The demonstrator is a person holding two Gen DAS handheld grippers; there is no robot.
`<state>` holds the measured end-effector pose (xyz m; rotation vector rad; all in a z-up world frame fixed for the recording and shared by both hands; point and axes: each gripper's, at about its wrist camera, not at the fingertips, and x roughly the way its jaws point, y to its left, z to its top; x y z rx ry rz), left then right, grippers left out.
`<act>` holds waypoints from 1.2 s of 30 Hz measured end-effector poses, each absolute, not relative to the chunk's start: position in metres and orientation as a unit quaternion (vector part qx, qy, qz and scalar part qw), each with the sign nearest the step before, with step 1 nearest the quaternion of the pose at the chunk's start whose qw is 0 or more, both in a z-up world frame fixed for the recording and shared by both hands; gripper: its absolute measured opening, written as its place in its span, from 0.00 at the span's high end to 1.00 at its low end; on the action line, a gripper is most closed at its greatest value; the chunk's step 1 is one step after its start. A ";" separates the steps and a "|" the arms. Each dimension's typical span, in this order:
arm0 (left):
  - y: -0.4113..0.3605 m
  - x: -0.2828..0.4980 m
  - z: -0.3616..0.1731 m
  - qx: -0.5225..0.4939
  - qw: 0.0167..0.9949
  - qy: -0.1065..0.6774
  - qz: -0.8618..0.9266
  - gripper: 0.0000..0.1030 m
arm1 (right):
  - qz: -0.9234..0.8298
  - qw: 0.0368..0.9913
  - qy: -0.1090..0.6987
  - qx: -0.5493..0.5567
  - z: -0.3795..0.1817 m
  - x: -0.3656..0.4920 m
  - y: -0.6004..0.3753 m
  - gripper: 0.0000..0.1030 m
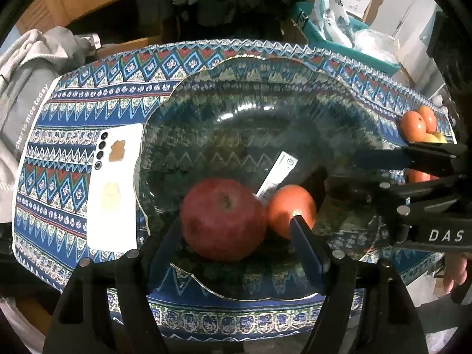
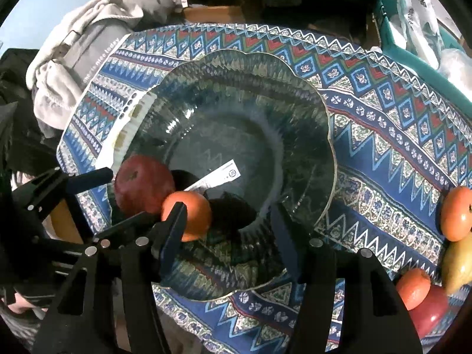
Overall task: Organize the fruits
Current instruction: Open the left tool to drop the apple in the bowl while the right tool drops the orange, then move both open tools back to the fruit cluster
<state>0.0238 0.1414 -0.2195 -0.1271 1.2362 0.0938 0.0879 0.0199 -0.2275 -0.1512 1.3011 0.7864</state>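
My right gripper [image 2: 228, 230] hangs spread beside the orange [image 2: 188, 215] in the glass bowl [image 2: 324, 135]; my left gripper [image 1: 236, 236] straddles the apple [image 1: 222, 218], spread.

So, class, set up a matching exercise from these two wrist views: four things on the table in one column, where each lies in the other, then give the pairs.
Things:
1. red apple
2. white phone
3. grey hoodie
4. white label

Places:
A. flat on the cloth, beside the glass bowl
B. at the bowl's bottom, in the middle
C. inside the bowl, next to the orange
D. bunched at the table's far edge

Pairs: 1-C, 2-A, 3-D, 4-B
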 end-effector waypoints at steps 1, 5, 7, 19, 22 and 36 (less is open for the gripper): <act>0.140 0.024 -0.217 -0.059 0.813 0.577 0.043 0.26 | 0.356 0.723 0.588 -0.067 -0.226 0.087 0.019 0.42; 0.133 0.024 -0.209 -0.055 0.818 0.572 0.037 0.26 | 0.350 0.735 0.578 -0.058 -0.216 0.087 0.008 0.41; 0.130 0.025 -0.204 -0.055 0.821 0.568 0.033 0.26 | 0.346 0.742 0.572 -0.053 -0.209 0.087 0.002 0.41; 0.106 0.029 -0.175 -0.053 0.839 0.541 0.018 0.26 | 0.301 0.788 0.533 -0.061 -0.160 0.086 -0.046 0.33; 0.097 0.032 -0.169 -0.052 0.842 0.537 0.014 0.26 | 0.285 0.797 0.528 -0.065 -0.153 0.085 -0.061 0.32; 0.036 0.046 -0.141 -0.034 0.854 0.519 -0.028 0.22 | 0.210 0.838 0.503 -0.042 -0.124 0.086 -0.168 0.28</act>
